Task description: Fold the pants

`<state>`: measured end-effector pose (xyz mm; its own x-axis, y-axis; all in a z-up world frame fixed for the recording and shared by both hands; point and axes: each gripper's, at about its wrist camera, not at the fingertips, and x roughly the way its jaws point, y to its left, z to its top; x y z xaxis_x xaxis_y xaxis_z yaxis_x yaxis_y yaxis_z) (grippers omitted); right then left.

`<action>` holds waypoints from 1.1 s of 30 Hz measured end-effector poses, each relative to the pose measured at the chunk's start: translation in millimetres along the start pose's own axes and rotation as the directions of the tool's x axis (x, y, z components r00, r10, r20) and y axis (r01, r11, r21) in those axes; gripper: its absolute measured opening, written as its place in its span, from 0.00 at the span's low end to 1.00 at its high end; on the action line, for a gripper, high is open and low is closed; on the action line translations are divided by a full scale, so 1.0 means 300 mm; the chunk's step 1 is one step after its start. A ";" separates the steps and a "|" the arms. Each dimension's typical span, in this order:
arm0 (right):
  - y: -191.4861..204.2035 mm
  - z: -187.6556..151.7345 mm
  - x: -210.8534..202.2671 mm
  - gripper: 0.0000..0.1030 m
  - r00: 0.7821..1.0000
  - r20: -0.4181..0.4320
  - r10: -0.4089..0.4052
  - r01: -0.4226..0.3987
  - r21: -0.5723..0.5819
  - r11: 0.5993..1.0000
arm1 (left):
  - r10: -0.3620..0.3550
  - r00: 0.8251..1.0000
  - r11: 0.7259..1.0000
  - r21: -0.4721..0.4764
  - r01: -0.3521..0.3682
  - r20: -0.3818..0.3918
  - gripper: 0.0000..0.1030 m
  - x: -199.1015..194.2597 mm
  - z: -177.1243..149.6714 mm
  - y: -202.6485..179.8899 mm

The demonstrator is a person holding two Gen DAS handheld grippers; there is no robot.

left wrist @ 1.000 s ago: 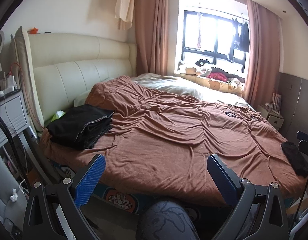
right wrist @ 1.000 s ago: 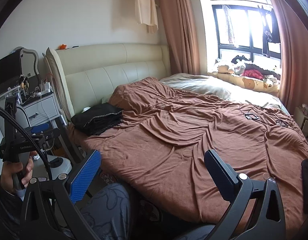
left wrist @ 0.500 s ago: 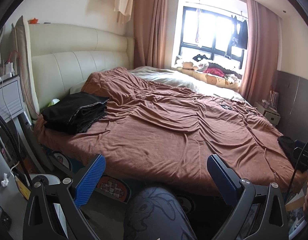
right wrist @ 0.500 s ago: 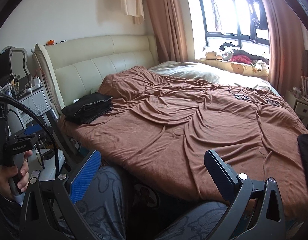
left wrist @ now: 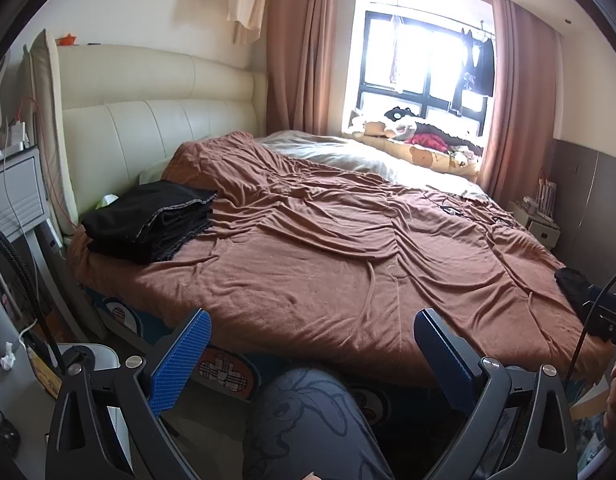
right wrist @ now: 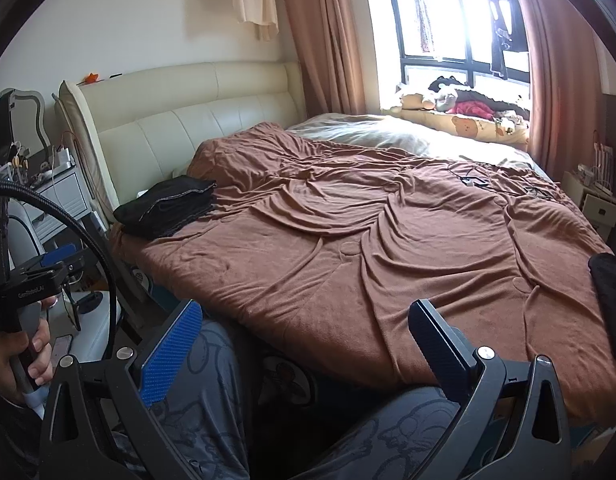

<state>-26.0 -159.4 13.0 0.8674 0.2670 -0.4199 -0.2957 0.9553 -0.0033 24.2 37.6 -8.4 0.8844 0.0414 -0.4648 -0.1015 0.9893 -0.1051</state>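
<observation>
A stack of folded black pants [left wrist: 148,222] lies on the brown bedspread [left wrist: 328,264] at the bed's near-left corner, by the headboard; it also shows in the right wrist view [right wrist: 168,208]. A second dark garment [right wrist: 610,300] lies at the bed's right edge, also in the left wrist view [left wrist: 572,284]. My left gripper [left wrist: 312,356] is open and empty, held back from the bed's near edge above my knee. My right gripper [right wrist: 304,344] is open and empty, also short of the bed.
A cream padded headboard [left wrist: 156,120] stands at the left, a grey nightstand [left wrist: 12,196] with cables beside it. Stuffed toys [left wrist: 408,128] sit on the window sill. Cables and small items [right wrist: 476,180] lie on the far bedspread. A small white cabinet [left wrist: 536,224] stands at the right.
Both grippers have pulled back and tilted slightly over the last second, so the bed sits a little farther and lower in view. Both stay open and empty.
</observation>
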 end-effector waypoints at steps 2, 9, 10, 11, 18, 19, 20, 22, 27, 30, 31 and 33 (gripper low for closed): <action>-0.001 -0.005 -0.007 1.00 1.000 0.003 0.000 0.000 0.002 1.000 | -0.001 1.000 1.000 0.002 0.001 0.007 0.99 -0.006 0.000 -0.001; -0.015 -0.026 -0.025 1.00 1.000 0.014 -0.006 0.006 0.007 1.000 | -0.006 1.000 1.000 0.002 0.006 0.021 0.99 -0.025 0.002 -0.006; -0.013 -0.028 -0.026 1.00 1.000 0.016 -0.006 0.006 0.007 1.000 | -0.007 1.000 1.000 0.003 0.007 0.022 0.99 -0.028 0.003 -0.007; -0.012 -0.030 -0.029 1.00 1.000 0.018 -0.006 0.006 0.007 1.000 | -0.009 1.000 1.000 0.003 0.009 0.024 0.99 -0.031 0.005 -0.008; -0.020 -0.040 -0.056 1.00 0.999 0.036 -0.008 0.008 0.009 1.000 | -0.022 0.999 1.000 0.009 0.021 0.048 0.99 -0.060 0.014 -0.023; -0.021 -0.042 -0.060 1.00 0.999 0.038 -0.010 0.010 0.009 1.000 | -0.024 0.998 1.000 0.011 0.024 0.052 0.99 -0.063 0.015 -0.025; -0.022 -0.044 -0.064 1.00 0.999 0.041 -0.012 0.012 0.011 1.000 | -0.024 0.998 1.000 0.012 0.024 0.055 0.99 -0.067 0.016 -0.026; -0.024 -0.048 -0.073 1.00 0.999 0.044 -0.017 0.016 0.011 1.000 | -0.027 0.998 1.000 0.016 0.026 0.060 0.99 -0.076 0.014 -0.031; -0.029 -0.057 -0.095 1.00 0.998 0.058 -0.021 0.020 0.012 1.000 | -0.034 0.997 0.999 0.018 0.033 0.076 0.99 -0.101 0.014 -0.040; -0.031 -0.060 -0.106 1.00 0.998 0.065 -0.027 0.027 0.012 1.000 | -0.040 0.996 0.999 0.019 0.038 0.085 0.99 -0.114 0.018 -0.043; -0.031 -0.061 -0.111 1.00 0.997 0.068 -0.028 0.027 0.012 1.000 | -0.040 0.995 0.999 0.020 0.039 0.088 0.99 -0.117 0.020 -0.044; -0.030 -0.064 -0.120 1.00 0.997 0.074 -0.029 0.028 0.010 1.000 | -0.042 0.995 0.999 0.022 0.041 0.093 0.99 -0.125 0.022 -0.048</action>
<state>-62.3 -180.0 10.8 0.9029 0.2478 -0.3512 -0.2667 0.9638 -0.0058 -4.4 22.9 16.4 0.9266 0.0123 -0.3759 -0.0556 0.9930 -0.1046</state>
